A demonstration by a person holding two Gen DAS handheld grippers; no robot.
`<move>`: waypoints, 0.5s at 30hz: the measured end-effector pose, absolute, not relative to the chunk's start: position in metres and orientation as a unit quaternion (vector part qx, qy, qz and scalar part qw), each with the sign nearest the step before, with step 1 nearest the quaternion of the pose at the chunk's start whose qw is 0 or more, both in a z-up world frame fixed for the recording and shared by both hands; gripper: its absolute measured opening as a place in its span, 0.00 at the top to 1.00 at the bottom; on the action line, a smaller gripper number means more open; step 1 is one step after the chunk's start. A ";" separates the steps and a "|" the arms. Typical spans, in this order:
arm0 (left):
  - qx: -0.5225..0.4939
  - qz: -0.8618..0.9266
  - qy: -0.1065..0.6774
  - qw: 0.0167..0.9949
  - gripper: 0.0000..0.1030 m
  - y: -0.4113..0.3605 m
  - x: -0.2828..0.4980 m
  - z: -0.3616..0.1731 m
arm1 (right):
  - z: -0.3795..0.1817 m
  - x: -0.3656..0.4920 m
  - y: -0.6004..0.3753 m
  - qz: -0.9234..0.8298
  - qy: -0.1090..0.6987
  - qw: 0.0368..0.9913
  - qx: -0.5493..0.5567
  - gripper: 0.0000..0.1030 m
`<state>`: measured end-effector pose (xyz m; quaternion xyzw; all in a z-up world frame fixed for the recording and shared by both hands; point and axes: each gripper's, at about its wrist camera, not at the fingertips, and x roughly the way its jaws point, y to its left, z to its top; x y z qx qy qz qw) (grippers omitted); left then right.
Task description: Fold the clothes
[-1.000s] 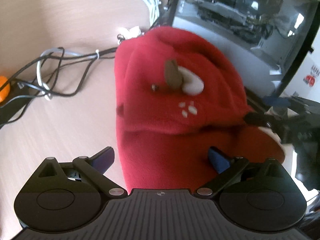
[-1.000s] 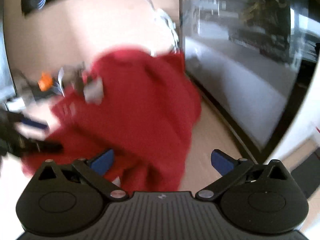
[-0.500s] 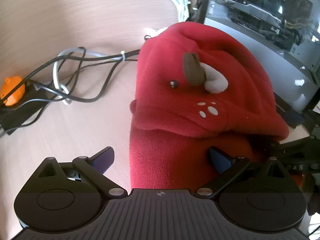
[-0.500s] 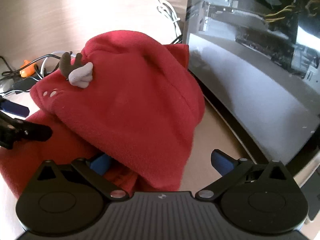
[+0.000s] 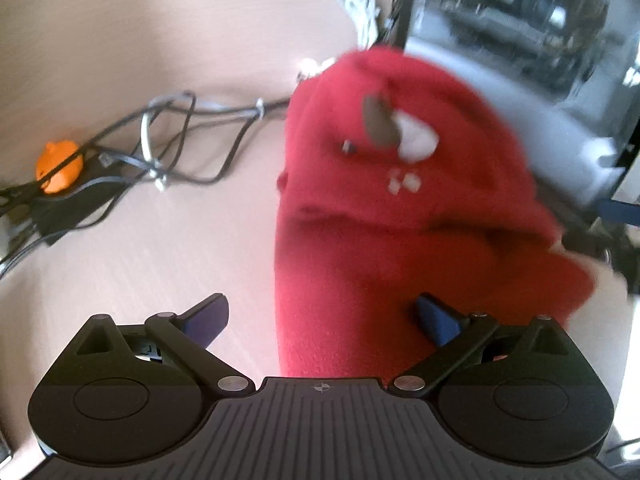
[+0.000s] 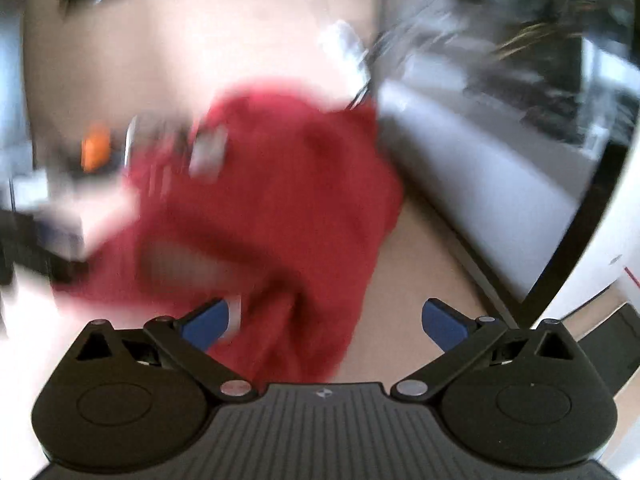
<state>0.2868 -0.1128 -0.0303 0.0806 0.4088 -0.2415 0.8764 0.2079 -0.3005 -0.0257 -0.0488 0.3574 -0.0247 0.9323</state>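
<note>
A red fleece hooded garment point(image 5: 384, 240) lies bunched on the pale wooden table point(image 5: 160, 40), its hood up top with a brown antler point(image 5: 378, 122) and a white ear. My left gripper point(image 5: 322, 320) is open at the garment's near edge; its right finger rests over the cloth and its left finger over bare table. In the blurred right wrist view, the red garment point(image 6: 280, 208) fills the middle. My right gripper point(image 6: 324, 324) is open, with the cloth's near fold between its fingers. The other gripper point(image 6: 24, 240) shows as a dark smear at the far left.
A tangle of black and grey cables point(image 5: 160, 148) and an orange object point(image 5: 58, 164) lie left of the garment. A white coiled cable point(image 5: 358, 4) sits behind it. A glass-sided computer case point(image 5: 540, 40) stands close on the right, also seen as the computer case point(image 6: 500, 120).
The right gripper has pulled back from the hood and is moving fast, so its view is now smeared. The left view has shifted slightly and blurred. Both grippers stay open.
</note>
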 end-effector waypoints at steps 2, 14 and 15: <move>0.086 -0.232 0.413 0.876 0.01 -0.116 0.285 -0.036 | -0.039 0.207 -0.294 -0.033 0.362 0.929 -0.065 0.00; 0.123 -0.184 0.396 0.891 0.01 -0.132 0.272 -0.034 | 0.009 0.177 -0.325 -0.042 0.297 0.952 0.063 0.00; 0.124 -0.182 0.393 0.893 0.01 -0.132 0.269 -0.032 | 0.014 0.177 -0.317 -0.044 0.283 0.956 0.061 0.00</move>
